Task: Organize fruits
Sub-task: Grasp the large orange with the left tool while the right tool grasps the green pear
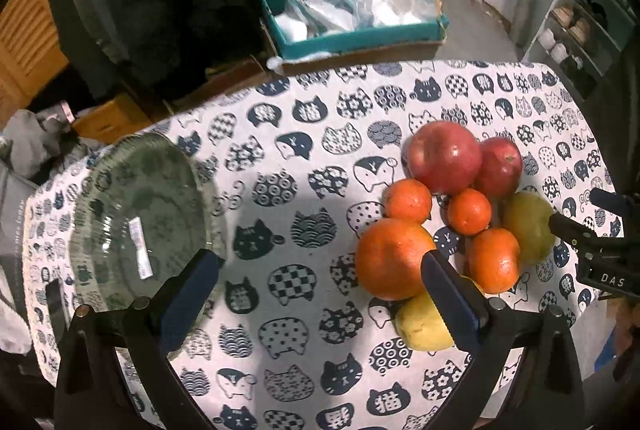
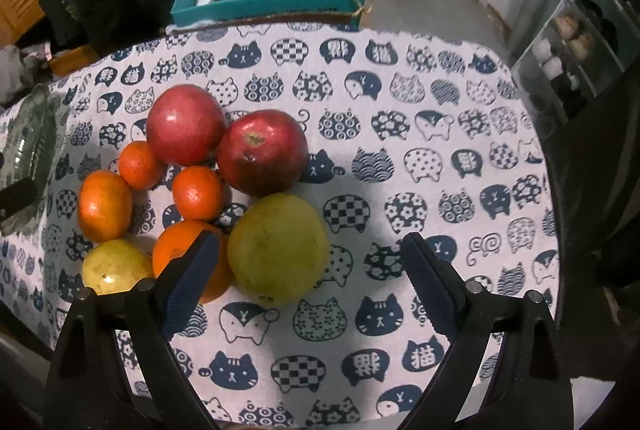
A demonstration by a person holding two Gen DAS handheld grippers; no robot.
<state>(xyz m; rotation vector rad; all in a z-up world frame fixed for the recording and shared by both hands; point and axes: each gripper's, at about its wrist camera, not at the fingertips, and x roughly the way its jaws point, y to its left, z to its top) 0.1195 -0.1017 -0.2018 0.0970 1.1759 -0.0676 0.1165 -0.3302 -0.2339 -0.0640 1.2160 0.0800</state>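
A pile of fruit lies on the cat-print tablecloth (image 1: 288, 165): two red apples (image 1: 444, 157) (image 2: 262, 151), several oranges (image 1: 392, 258) (image 2: 104, 205), a green pear (image 2: 278, 248) (image 1: 528, 228) and a yellow fruit (image 1: 424, 326) (image 2: 116, 266). A clear glass plate (image 1: 136, 222) sits at the table's left; its edge shows in the right wrist view (image 2: 28, 145). My left gripper (image 1: 320, 270) is open and empty above the cloth between plate and fruit. My right gripper (image 2: 310, 258) is open and empty, just over the near side of the green pear.
A teal box (image 1: 352, 37) (image 2: 272, 3) with plastic bags stands behind the table. A shoe rack (image 1: 576, 29) is at the far right. Dark clothing and wooden furniture are at the far left. The table's edges lie close on all sides.
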